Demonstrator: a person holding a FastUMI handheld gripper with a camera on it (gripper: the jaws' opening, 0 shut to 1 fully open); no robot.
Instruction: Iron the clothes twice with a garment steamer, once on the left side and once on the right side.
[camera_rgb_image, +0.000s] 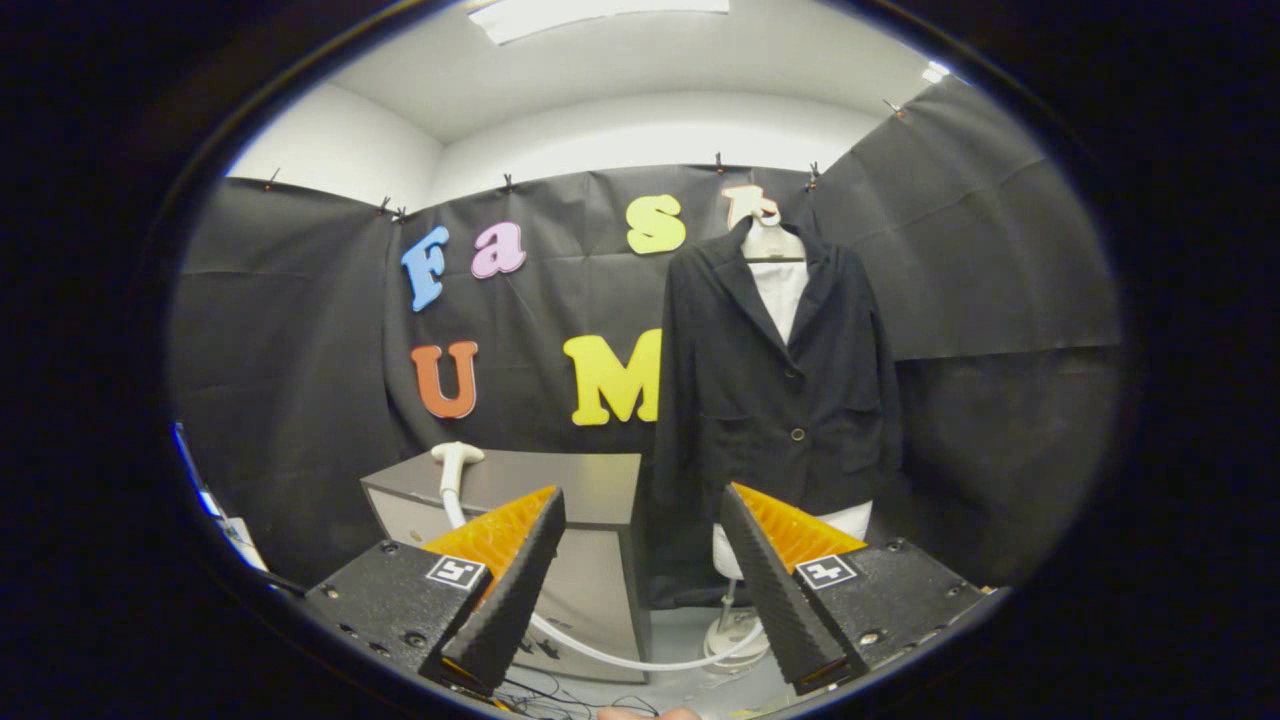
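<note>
We hold the gripper (640, 590) with its fingers apart and empty. The steamer head (457, 455) rests on the grey cabinet (590, 480), far left; the jacket (775, 370) hangs upright, far right, exposing both sides.

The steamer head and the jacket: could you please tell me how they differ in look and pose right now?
The steamer head is small and white, while the jacket is large and black. The steamer head rests on the grey cabinet, its hose trailing down; the jacket hangs upright on a mannequin. The steamer head lies beyond one finger, the jacket beyond the other. Both are untouched: the gripper has its jaws open, holding nothing.
</note>
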